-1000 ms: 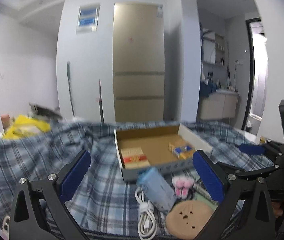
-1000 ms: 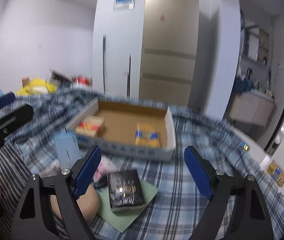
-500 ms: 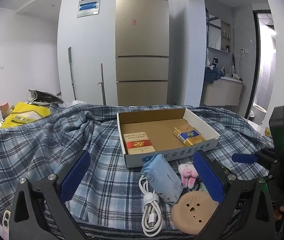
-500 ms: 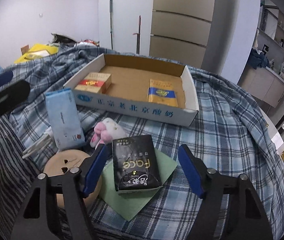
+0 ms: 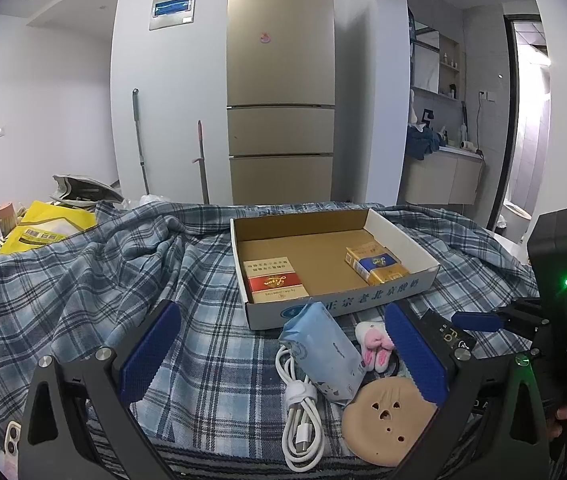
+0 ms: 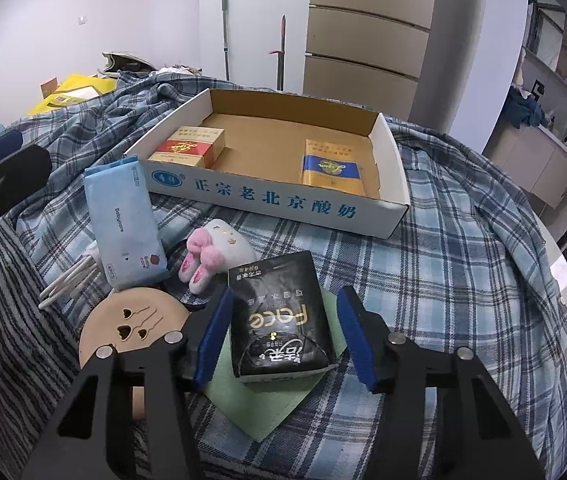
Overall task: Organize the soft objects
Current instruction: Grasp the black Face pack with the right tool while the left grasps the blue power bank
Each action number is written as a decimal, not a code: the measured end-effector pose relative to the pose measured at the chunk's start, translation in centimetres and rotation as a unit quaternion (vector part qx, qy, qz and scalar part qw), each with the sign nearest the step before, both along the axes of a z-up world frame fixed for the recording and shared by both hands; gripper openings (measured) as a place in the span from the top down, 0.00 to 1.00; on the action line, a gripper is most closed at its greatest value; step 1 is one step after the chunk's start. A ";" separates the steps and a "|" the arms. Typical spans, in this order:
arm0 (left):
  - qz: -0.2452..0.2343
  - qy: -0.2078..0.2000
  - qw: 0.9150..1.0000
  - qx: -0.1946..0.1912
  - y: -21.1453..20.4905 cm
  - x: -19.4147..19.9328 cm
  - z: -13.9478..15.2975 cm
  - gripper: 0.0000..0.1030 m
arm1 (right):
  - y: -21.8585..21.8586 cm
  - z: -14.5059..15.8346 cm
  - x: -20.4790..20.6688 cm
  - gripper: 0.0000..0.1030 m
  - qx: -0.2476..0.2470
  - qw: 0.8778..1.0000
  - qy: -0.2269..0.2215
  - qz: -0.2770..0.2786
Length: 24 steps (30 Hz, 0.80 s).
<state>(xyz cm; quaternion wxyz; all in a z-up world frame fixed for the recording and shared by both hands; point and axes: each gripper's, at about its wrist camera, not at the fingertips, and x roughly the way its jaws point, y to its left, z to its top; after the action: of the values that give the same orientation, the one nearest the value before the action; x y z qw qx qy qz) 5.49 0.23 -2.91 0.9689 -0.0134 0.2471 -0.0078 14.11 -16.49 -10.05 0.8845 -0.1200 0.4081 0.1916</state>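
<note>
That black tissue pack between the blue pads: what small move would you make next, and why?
Probably close the right gripper a little more until both pads press the black tissue pack. Its jaws have just been closing, and the pack already lies between them on the green sheet, but a gap still shows beside the right-hand pad, so lifting now would likely leave it behind.

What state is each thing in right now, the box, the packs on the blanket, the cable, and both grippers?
Cardboard box: open-topped, holding two cigarette packs.
Black tissue pack: lying flat on a green sheet, between the right gripper's pads.
Blue wipes pack: sealed, lying on the blanket.
White cable: coiled, strapped.
Plush bunny: lying loose.
Right gripper: jaws just closing, left pad touching, right pad apart.
Left gripper: open, empty.
</note>
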 end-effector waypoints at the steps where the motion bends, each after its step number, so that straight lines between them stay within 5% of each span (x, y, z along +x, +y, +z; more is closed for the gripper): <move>1: 0.000 0.002 1.000 0.000 0.0 0.1 0.0 0.00 | 0.0 0.0 0.0 0.48 0.000 1.000 0.001 0.000; 4: 0.001 0.009 1.000 -0.004 0.2 0.3 -0.2 0.00 | 0.3 -0.2 0.0 0.48 -0.002 1.000 0.005 0.005; 11: -0.001 0.014 1.000 -0.019 1.0 0.5 -0.2 0.00 | 0.1 0.6 -1.0 0.73 0.005 1.000 -0.027 0.009; 15: 0.002 0.028 0.999 -0.034 1.6 1.0 -0.4 0.00 | 0.1 0.8 -1.2 0.75 0.012 0.999 -0.028 0.019; 16: 0.003 0.030 0.999 -0.037 1.8 1.2 -0.4 0.00 | 0.1 0.7 -1.1 0.72 0.013 0.999 -0.021 0.026; 17: 0.004 0.034 0.999 -0.041 1.9 1.3 -0.5 0.00 | 0.3 0.5 -0.9 0.55 0.010 0.999 -0.011 0.029; 19: 0.004 0.038 0.998 -0.040 1.8 1.4 -0.7 0.00 | 0.2 0.4 -0.9 0.42 0.008 1.000 -0.011 0.022; 24: -0.006 0.027 0.999 -0.016 0.7 0.9 -0.6 0.00 | 0.6 -0.2 -0.8 0.42 -0.011 1.000 0.003 0.030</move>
<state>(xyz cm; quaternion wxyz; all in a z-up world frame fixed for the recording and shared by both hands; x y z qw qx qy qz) 6.40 0.97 -3.50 0.9615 -0.0282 0.2728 -0.0170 13.32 -15.92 -10.24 0.8759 -0.1408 0.4090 0.2136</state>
